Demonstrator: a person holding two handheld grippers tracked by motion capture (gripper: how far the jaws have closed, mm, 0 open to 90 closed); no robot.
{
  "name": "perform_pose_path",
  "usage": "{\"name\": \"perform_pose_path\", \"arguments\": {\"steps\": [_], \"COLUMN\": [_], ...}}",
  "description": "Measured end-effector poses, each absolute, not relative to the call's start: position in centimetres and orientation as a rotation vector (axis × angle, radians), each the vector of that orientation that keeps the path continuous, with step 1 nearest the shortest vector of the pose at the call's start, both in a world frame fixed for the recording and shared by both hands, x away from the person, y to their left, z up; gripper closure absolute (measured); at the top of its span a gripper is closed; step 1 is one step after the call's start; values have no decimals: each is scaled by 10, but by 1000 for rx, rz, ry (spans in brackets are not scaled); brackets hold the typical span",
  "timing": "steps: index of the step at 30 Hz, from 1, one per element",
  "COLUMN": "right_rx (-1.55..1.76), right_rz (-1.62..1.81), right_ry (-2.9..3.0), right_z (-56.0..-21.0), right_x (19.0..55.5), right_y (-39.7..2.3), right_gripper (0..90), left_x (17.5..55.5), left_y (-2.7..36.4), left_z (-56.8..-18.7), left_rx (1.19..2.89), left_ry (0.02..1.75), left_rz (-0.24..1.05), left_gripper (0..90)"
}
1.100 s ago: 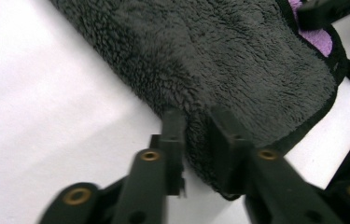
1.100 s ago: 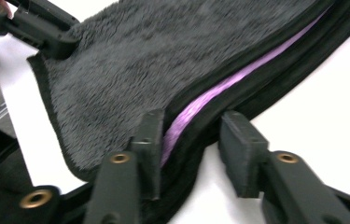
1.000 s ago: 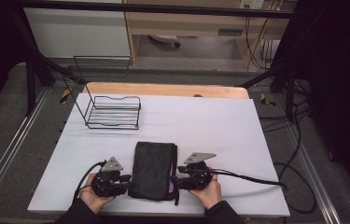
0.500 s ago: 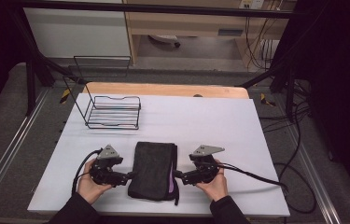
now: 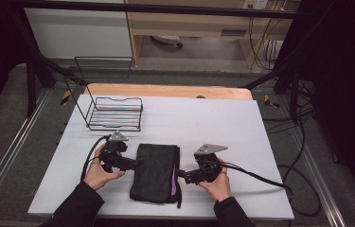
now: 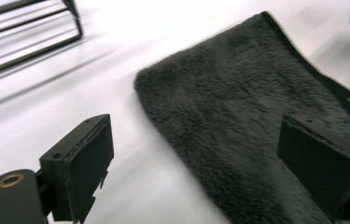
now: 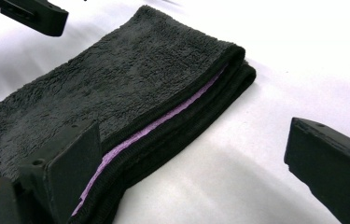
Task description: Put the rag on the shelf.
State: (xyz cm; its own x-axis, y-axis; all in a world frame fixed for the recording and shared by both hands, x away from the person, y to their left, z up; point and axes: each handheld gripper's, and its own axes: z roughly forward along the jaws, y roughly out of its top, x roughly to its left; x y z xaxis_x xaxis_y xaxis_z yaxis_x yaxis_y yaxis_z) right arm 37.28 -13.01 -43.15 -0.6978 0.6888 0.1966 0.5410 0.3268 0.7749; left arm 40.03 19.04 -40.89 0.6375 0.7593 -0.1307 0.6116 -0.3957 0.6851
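1. Folded black terry towel with a purple inner stripe (image 5: 156,172) lies flat on the white surface (image 5: 222,123), near the front edge, between the two hands. Fold layers stack on its right side, purple edge peeking out there (image 7: 163,123).
2. Progress, judging from how it lies: towel looks folded into a neat long rectangle, so the folding seems done or nearly so. Left, as far as I can judge: maybe one more fold, or moving it to the basket; can't tell which.
3. Left gripper (image 5: 135,163) sits at the towel's left edge. Jaws have just been opening and now stand wide apart. In the left gripper view one jaw is over bare surface, the other over the towel's pile (image 6: 238,116); pads don't press the cloth, nothing held.
4. Right gripper (image 5: 181,174) is at the towel's right edge, by the stacked folds. Jaws have just been opening too, now wide. In the right gripper view one jaw is just beside the layered edge, the other over bare surface; no grip on the towel.
5. Left hand (image 5: 98,168) and right hand (image 5: 218,182) hold the gripper bodies low over the surface; cables trail off to the sides.
6. Black wire basket (image 5: 116,113) stands at the back left of the surface, well apart from the towel, empty as far as visible.
7. Beyond the surface: wooden strip at the far edge, dark frame rails either side.
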Motion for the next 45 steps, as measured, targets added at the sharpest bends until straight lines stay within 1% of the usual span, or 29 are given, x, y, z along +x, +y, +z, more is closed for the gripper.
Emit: {"name": "perform_pose_path", "arguments": {"steps": [6, 7, 9, 12, 13, 15, 16, 17, 19, 26, 29, 32, 34, 35, 37, 43, 44, 45], "right_rx": [1156, 1158, 1151, 1137, 1134, 1141, 1147, 1155, 1167, 1173, 1197, 1219, 1210, 1223, 1248, 1295, 1308, 1306], "right_rz": [1336, 1342, 1349, 1353, 1349, 1329, 1326, 1331, 1342, 1321, 1294, 1306, 1304, 1297, 1300, 1254, 1257, 1261], "right_ry": [2410, 2407, 2409, 2417, 2419, 2422, 2426, 2428, 2425, 2427, 2403, 2378, 2356, 2352, 2352, 2369, 2378, 2373], "right_z": [-431, -431, -431, -432, -432, -433, -435, -435, -435, -436, -437, -437, -439, -440, -444, -455, -456, -457], "right_x": [377, 378, 380, 382, 382, 383, 383, 384, 384, 388, 392, 400, 408, 412, 419, 434, 435, 435], "right_y": [-130, -129, -129, -129, -129, -128, -128, -128, -127, -126, -122, -116, -111, -108, -103, -95, -94, -94], "right_gripper": [36, 34, 29, 16, 15, 17, 21, 21, 24, 26, 56, 82, 133, 140, 208, 364, 372, 399], "left_x": [407, 410, 417, 429, 432, 437, 439, 440, 442, 441, 441, 441, 440, 440, 440, 438, 438, 438], "left_y": [191, 190, 189, 188, 188, 186, 185, 184, 183, 182, 181, 182, 183, 183, 182, 180, 180, 180], "left_z": [-413, -415, -418, -425, -427, -431, -434, -436, -439, -442, -443, -444, -446, -446, -445, -445, -445, -445], "left_rx": [2142, 2136, 2126, 2084, 2077, 2069, 2070, 2073, 2078, 2069, 2069, 2053, 2039, 2039, 2040, 2037, 2037, 2040], "left_ry": [1030, 1056, 1106, 1157, 1162, 1181, 1185, 1189, 1199, 1200, 1204, 1216, 1217, 1216, 1214, 1215, 1213, 1212], "left_rz": [314, 330, 358, 334, 326, 306, 289, 280, 268, 194, 181, 165, 156, 155, 151, 151, 153, 155], "left_gripper": [93, 104, 189, 249, 283, 366, 436, 456, 460, 596, 640, 648, 660, 662, 680, 721, 728, 737]}}
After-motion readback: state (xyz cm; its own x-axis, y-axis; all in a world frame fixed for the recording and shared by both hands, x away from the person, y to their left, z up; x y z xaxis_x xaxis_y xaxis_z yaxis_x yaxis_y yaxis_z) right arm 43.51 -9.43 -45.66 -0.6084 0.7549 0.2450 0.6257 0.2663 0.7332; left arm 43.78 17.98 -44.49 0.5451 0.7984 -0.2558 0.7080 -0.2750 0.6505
